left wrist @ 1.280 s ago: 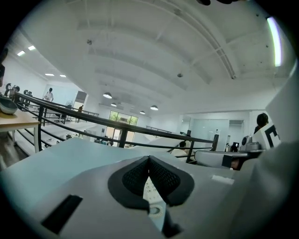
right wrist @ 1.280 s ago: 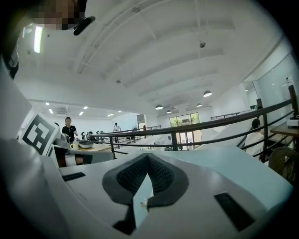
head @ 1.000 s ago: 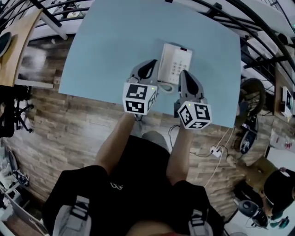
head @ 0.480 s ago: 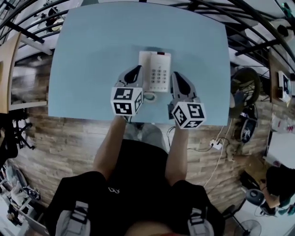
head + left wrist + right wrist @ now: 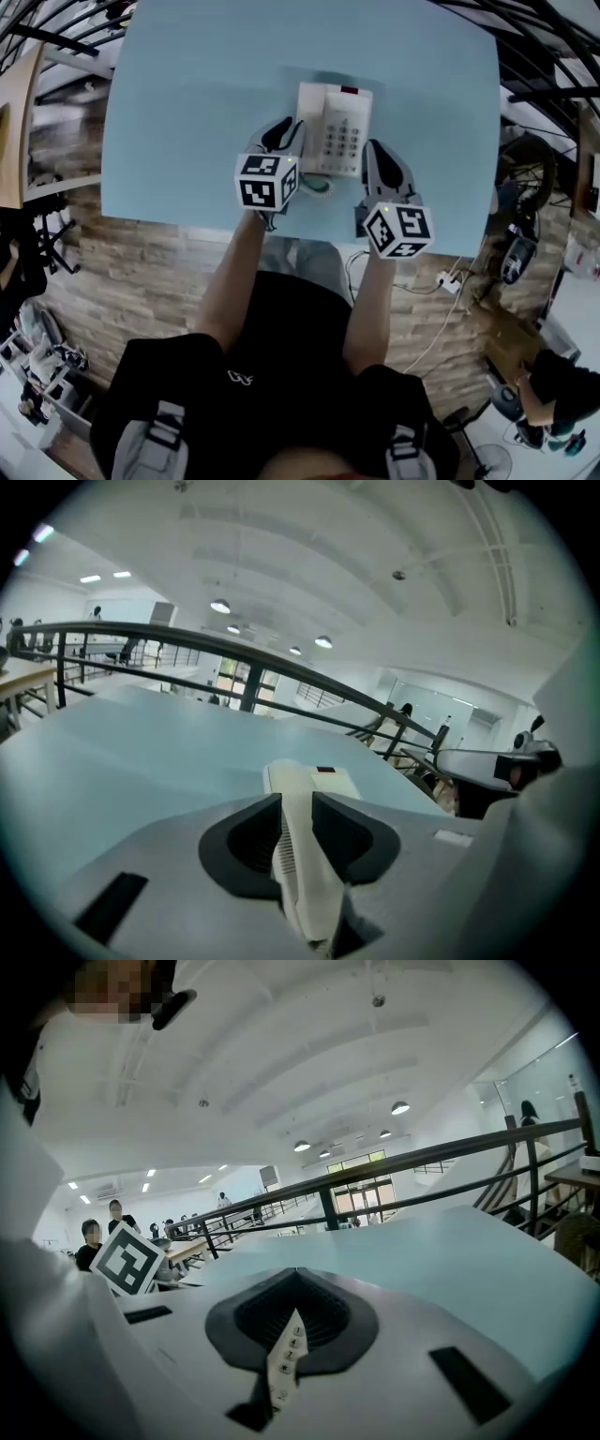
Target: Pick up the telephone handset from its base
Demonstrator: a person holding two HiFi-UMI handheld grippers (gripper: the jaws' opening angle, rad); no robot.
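Left tool [image 5: 296,801] lined up at 6 o'clock of handset [image 5: 306,883], jaws opening, handset showing between them, unpressed. Handset resting on left side of base [image 5: 349,131] on worktop [image 5: 187,112], long axis 12-to-6. Right tool [image 5: 294,1309] pinched together at base's 4 o'clock, judged farther.

Pale blue table [image 5: 178,112] — wood-plank floor [image 5: 131,272], black railing [image 5: 249,688].

Bright w/ ceiling lamps [image 5: 219,606]; fisheye warp, dark corners.
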